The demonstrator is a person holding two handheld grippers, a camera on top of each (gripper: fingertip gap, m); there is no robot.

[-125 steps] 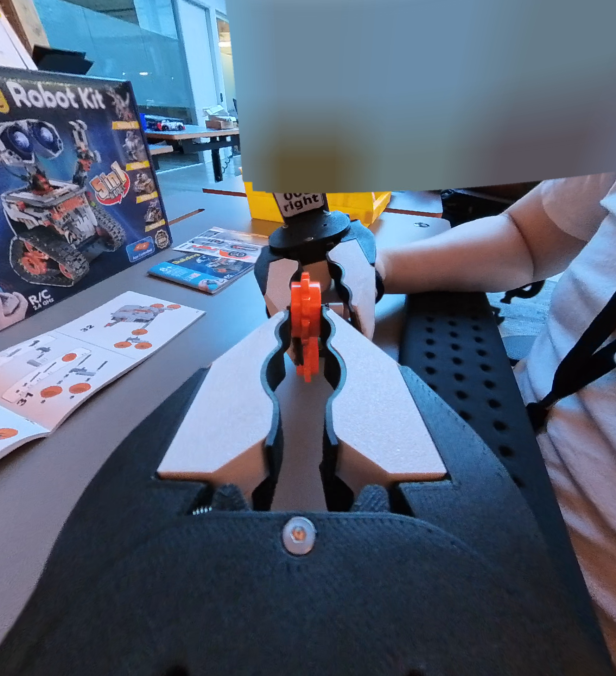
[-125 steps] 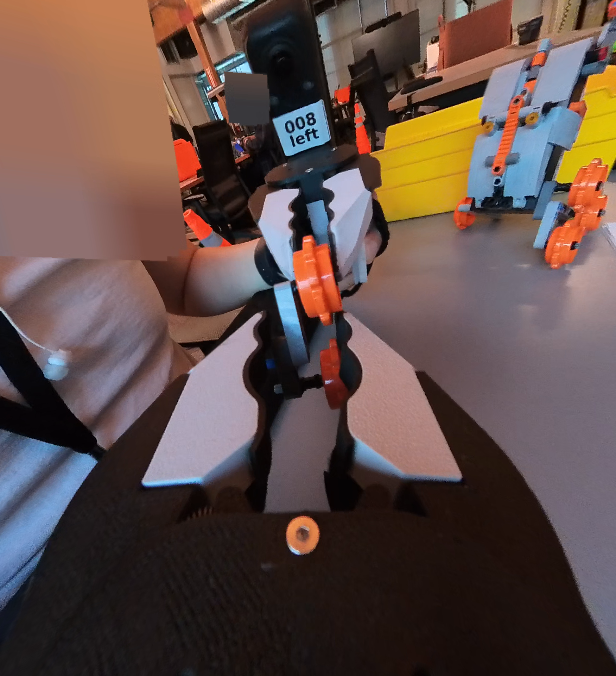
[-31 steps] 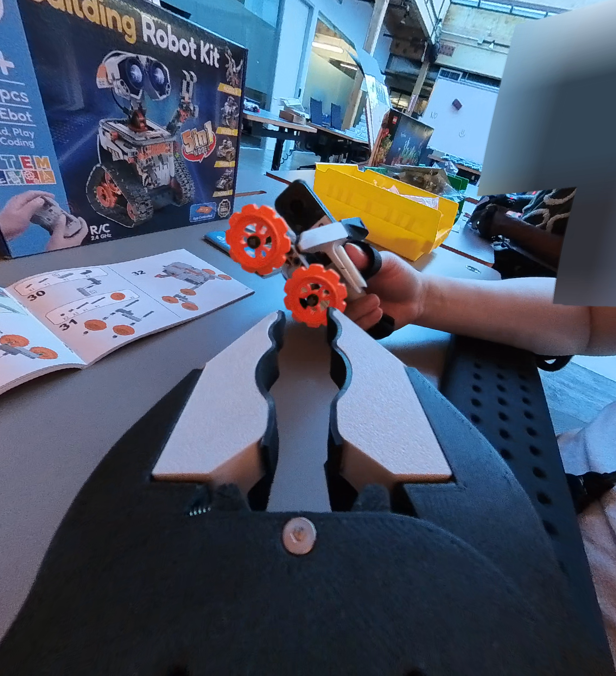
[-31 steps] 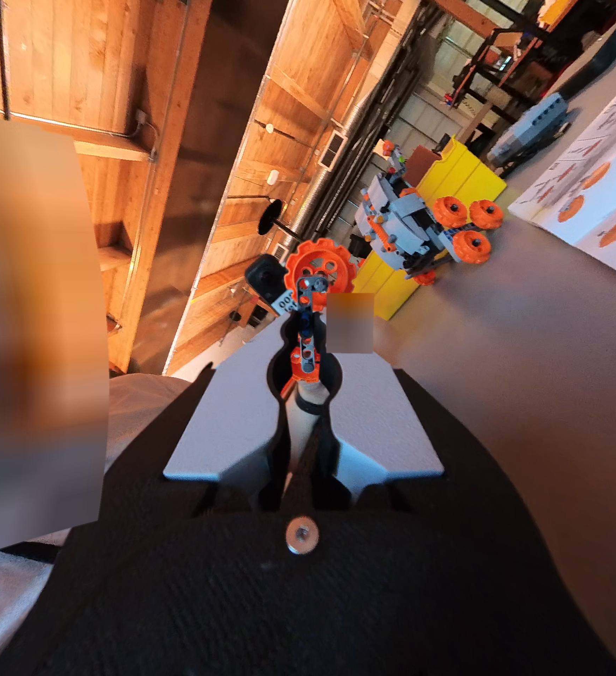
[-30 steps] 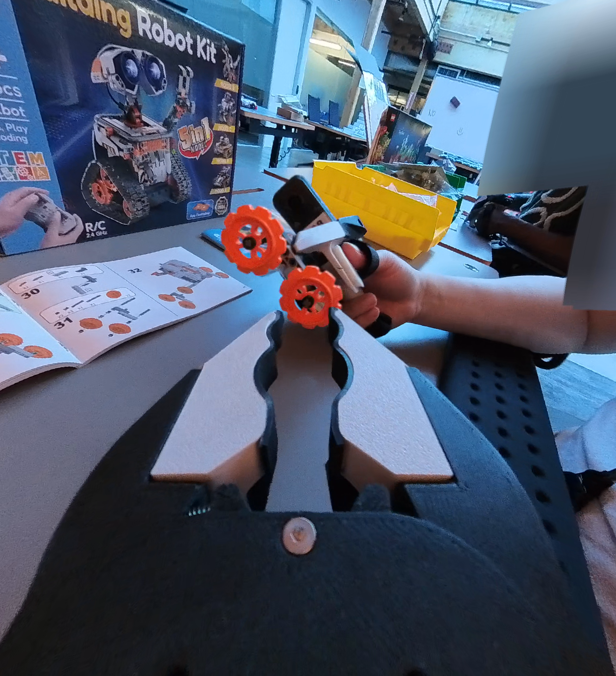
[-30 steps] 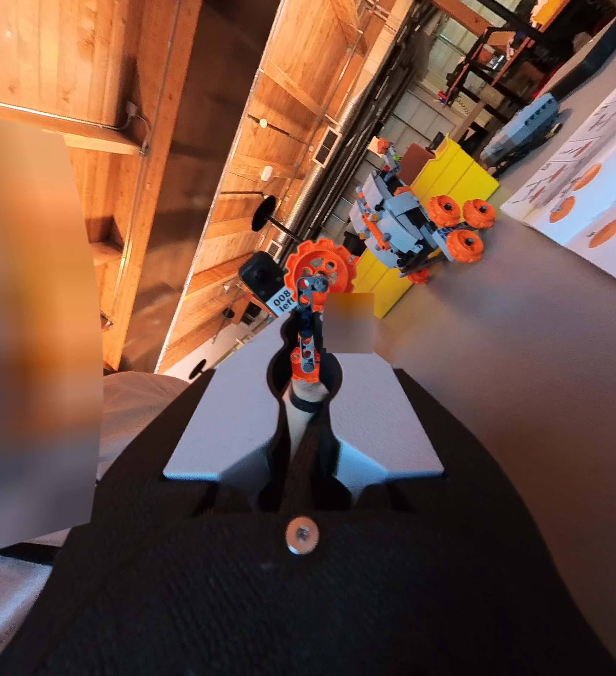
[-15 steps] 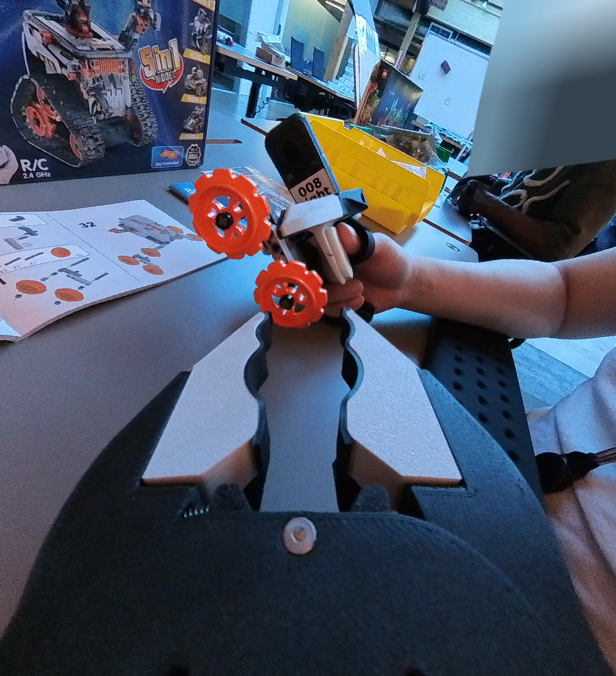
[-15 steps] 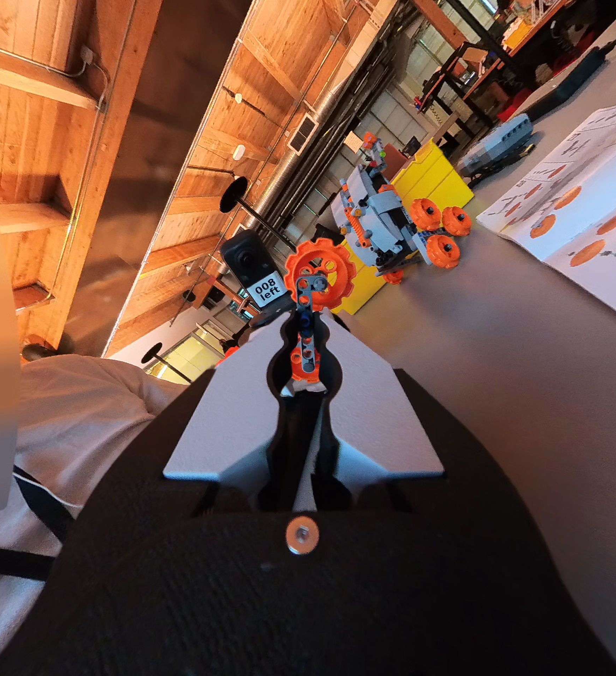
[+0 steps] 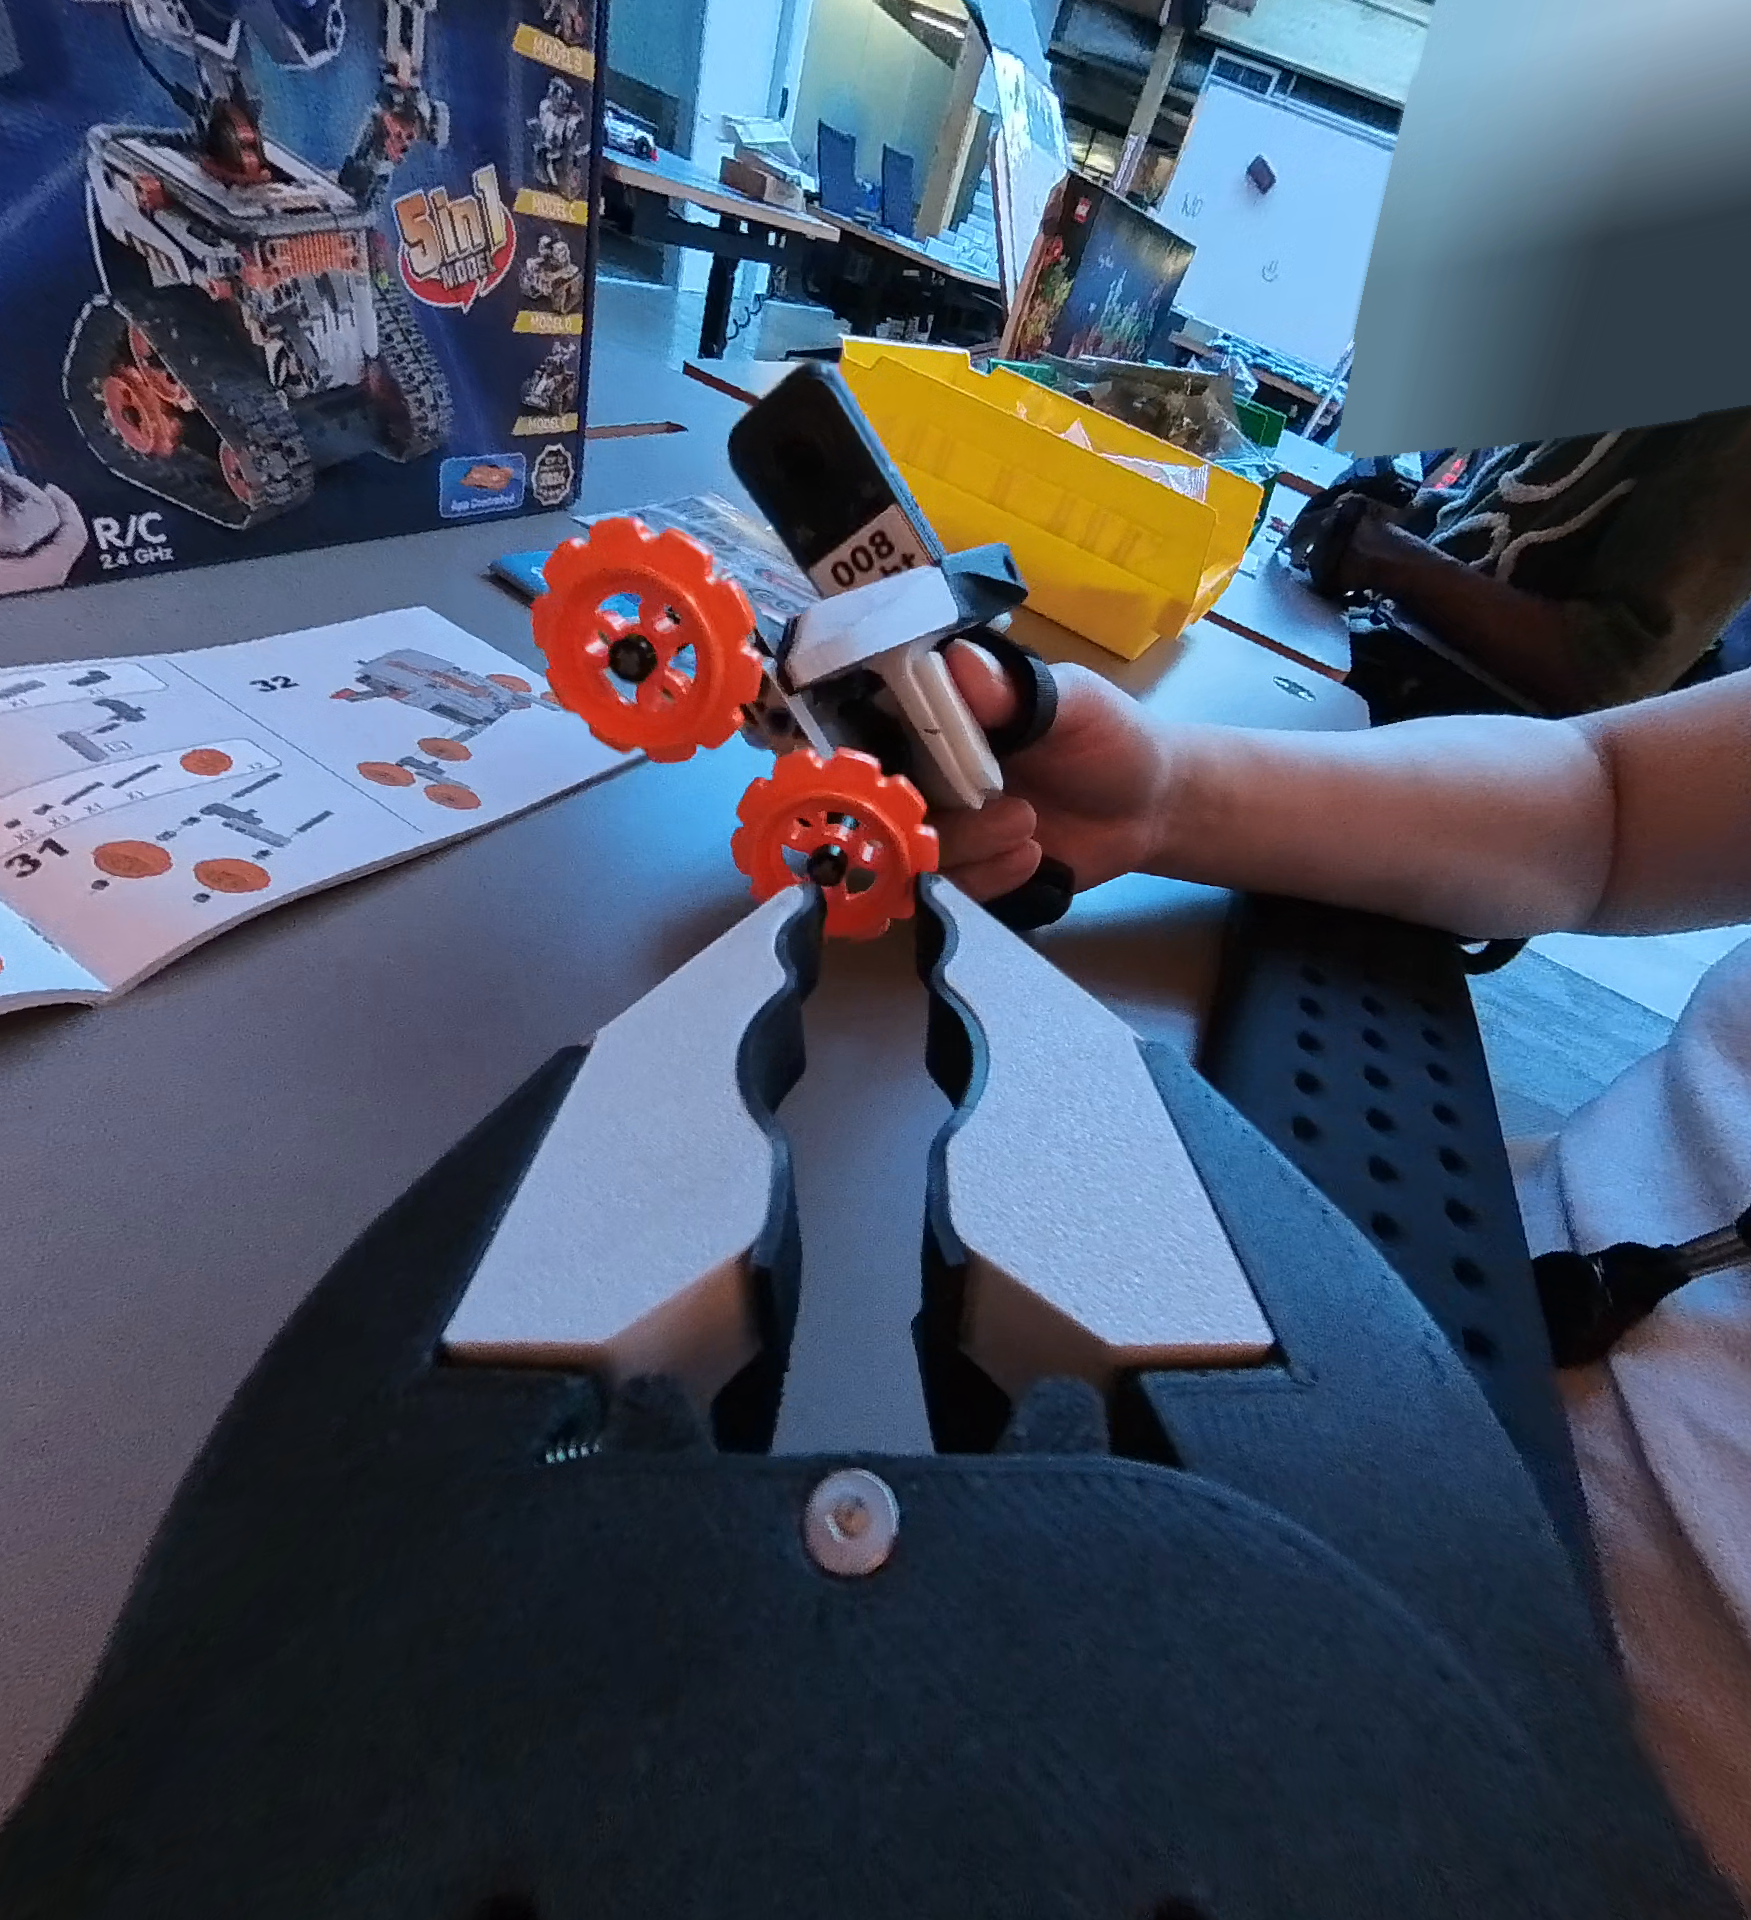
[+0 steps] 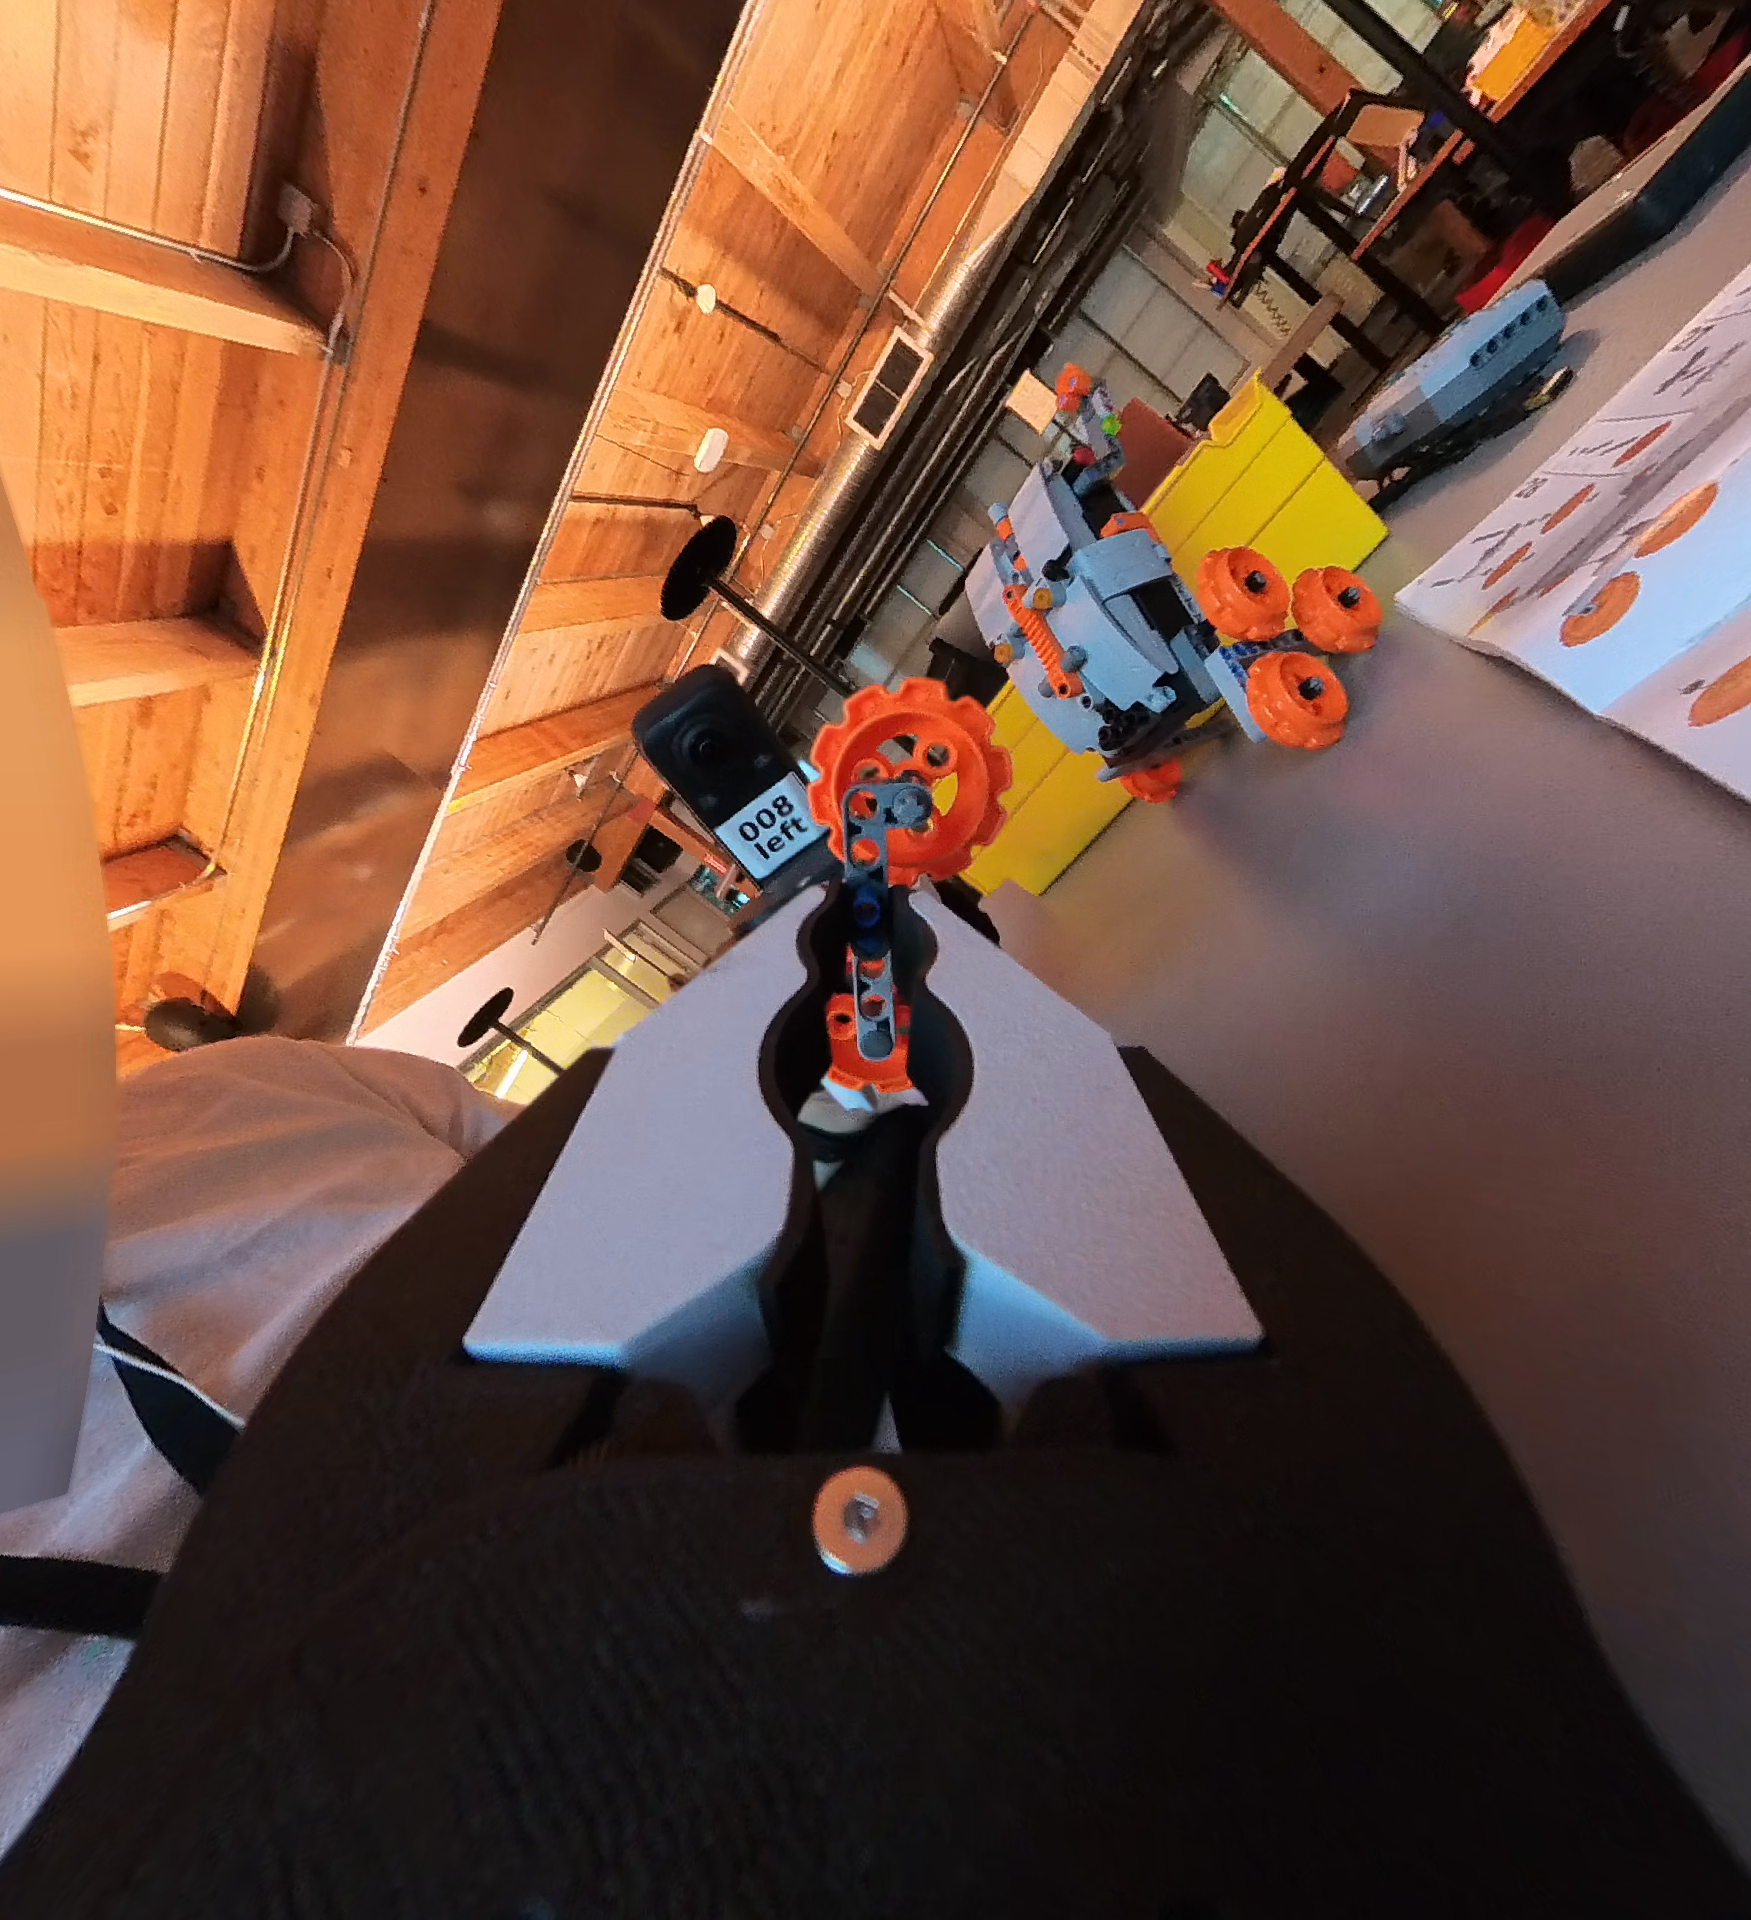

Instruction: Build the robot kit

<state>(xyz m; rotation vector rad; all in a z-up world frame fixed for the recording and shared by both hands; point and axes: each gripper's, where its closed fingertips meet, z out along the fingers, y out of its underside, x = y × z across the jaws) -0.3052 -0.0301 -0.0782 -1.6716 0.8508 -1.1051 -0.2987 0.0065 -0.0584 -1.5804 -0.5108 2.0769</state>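
My right gripper (image 10: 871,894) is shut on a grey holed beam (image 10: 863,862) that carries two orange toothed wheels. The large wheel (image 10: 907,779) stands out past its fingertips, and the small wheel (image 10: 866,1039) sits in the notch between its fingers. In the left wrist view the right gripper (image 9: 788,686) holds the piece above the table, with the large wheel (image 9: 642,655) and the small wheel (image 9: 835,842) face-on. My left gripper (image 9: 866,899) has its jaws a little apart, its tips at the small wheel's lower rim. I cannot tell if they touch.
A blue robot kit box (image 9: 227,260) and an open instruction booklet (image 9: 175,769) lie left on the grey table (image 9: 331,1039). A yellow bin (image 9: 1037,499) stands behind. A part-built grey model (image 10: 1099,623) with orange wheels stands by another yellow bin (image 10: 1266,499). A person's hand (image 9: 1058,769) holds the right gripper. Some 4 cm of space lies between my two pairs of fingers. Both grippers' tips are roughly 20 cm from the part-built grey model (image 10: 1099,623).
Earlier my left gripper was shut on a wheel, then let go. In the last half second its jaws have narrowed and its tips have come up to the small wheel.
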